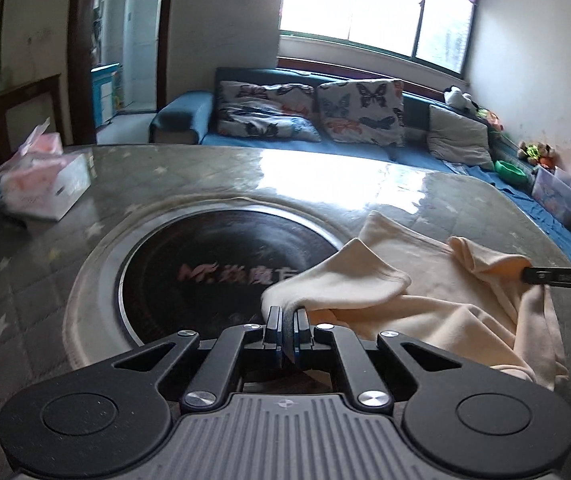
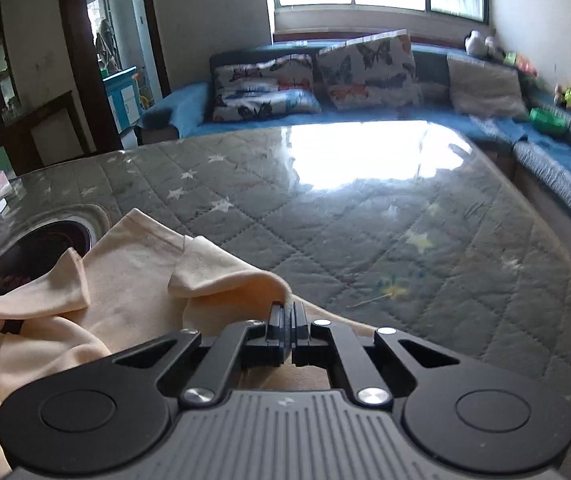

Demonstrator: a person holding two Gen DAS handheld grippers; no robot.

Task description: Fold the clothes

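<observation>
The left gripper (image 1: 287,312) has its jaws pressed together on a fold of the cream garment (image 1: 437,304), a rounded flap of the fabric rising just ahead and to the right of the jaws. The right gripper (image 2: 288,307) likewise has its jaws pinching a raised edge of the same garment (image 2: 137,280), the cloth peaking just left of and in front of them. In the left wrist view, the right gripper's black finger (image 1: 557,278) shows far to the right, clamped on another lifted ridge of the cloth. Between the two pinch points the fabric sags in loose folds, its far part lying flat on the counter (image 2: 345,232), which is covered by a grey quilted cloth with stars under a glossy sheet. Directly ahead of the left jaws lies a round black induction cooktop (image 1: 213,264) set into the counter; the garment's left part overlaps its rim. Far left of those jaws stands a tissue box (image 1: 43,188). Beyond the counter runs a blue sofa (image 1: 293,146) with butterfly-print cushions (image 1: 359,110).
</observation>
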